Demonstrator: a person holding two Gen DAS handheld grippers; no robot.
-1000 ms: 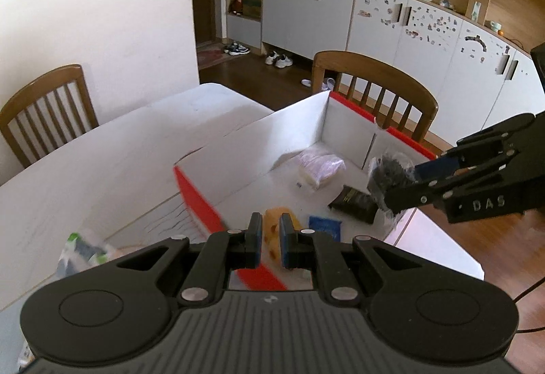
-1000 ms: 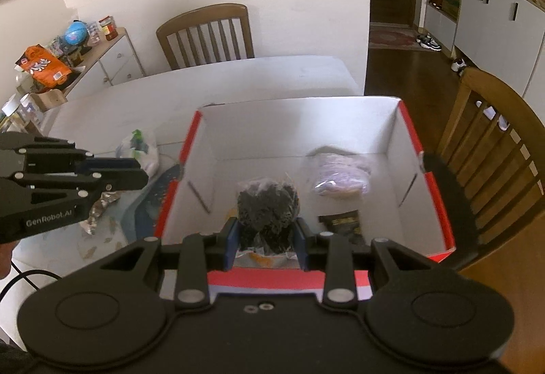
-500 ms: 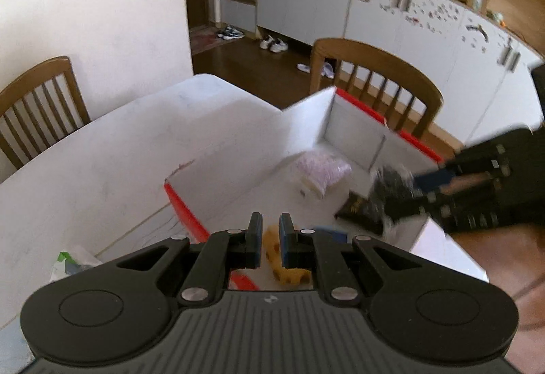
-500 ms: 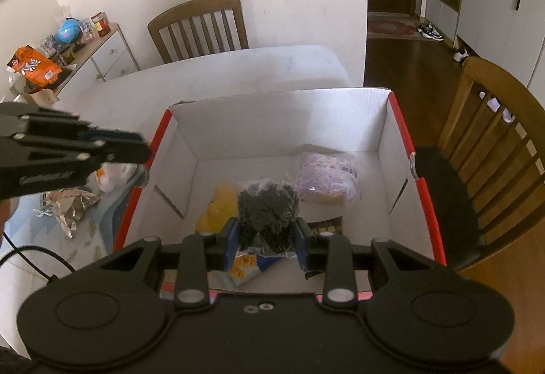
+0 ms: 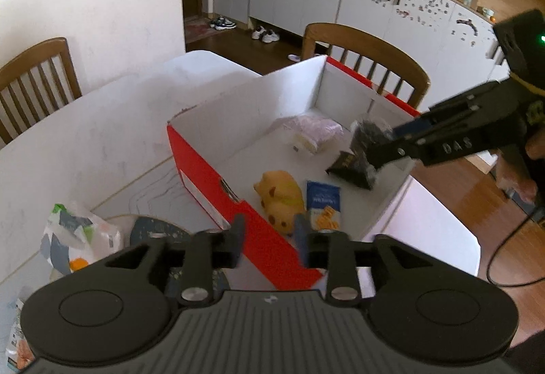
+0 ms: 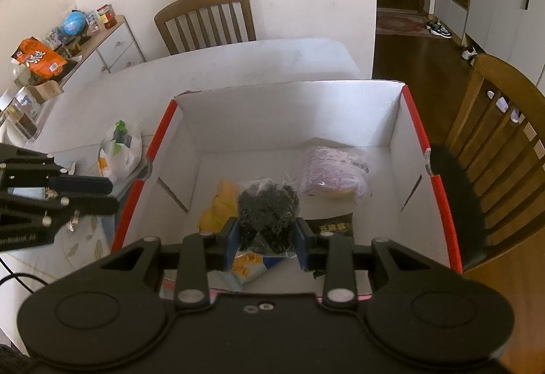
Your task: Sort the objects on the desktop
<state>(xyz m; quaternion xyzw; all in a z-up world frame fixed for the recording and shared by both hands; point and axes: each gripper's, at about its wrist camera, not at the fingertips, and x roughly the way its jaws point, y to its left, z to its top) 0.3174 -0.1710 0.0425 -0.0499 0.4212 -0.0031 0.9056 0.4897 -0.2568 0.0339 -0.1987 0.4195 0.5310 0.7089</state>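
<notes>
A red and white cardboard box (image 5: 204, 169) (image 6: 417, 132) lies open on the white table. Inside are a yellow plush toy (image 5: 279, 196) (image 6: 218, 207), a blue snack packet (image 5: 323, 203) (image 6: 247, 266), a black packet (image 5: 351, 167) (image 6: 335, 229) and a pale purple bag (image 5: 313, 130) (image 6: 332, 176). My right gripper (image 6: 266, 237) (image 5: 371, 149) hangs over the box, shut on a clear bag of dark pieces (image 6: 267, 207) (image 5: 369, 132). My left gripper (image 5: 269, 234) hovers above the box's near red wall, its jaws opening with nothing between them.
A white plastic bag (image 5: 75, 234) (image 6: 119, 149) and a dark round mat (image 5: 153, 230) lie on the table left of the box. Wooden chairs (image 5: 368, 46) (image 6: 207, 19) stand at the far sides. A hand (image 5: 517, 176) holds the right gripper.
The left jaws have parted from shut, and that gripper has drawn back to the box's near wall. The right gripper, still holding the dark bag, sits slightly further over the box.
</notes>
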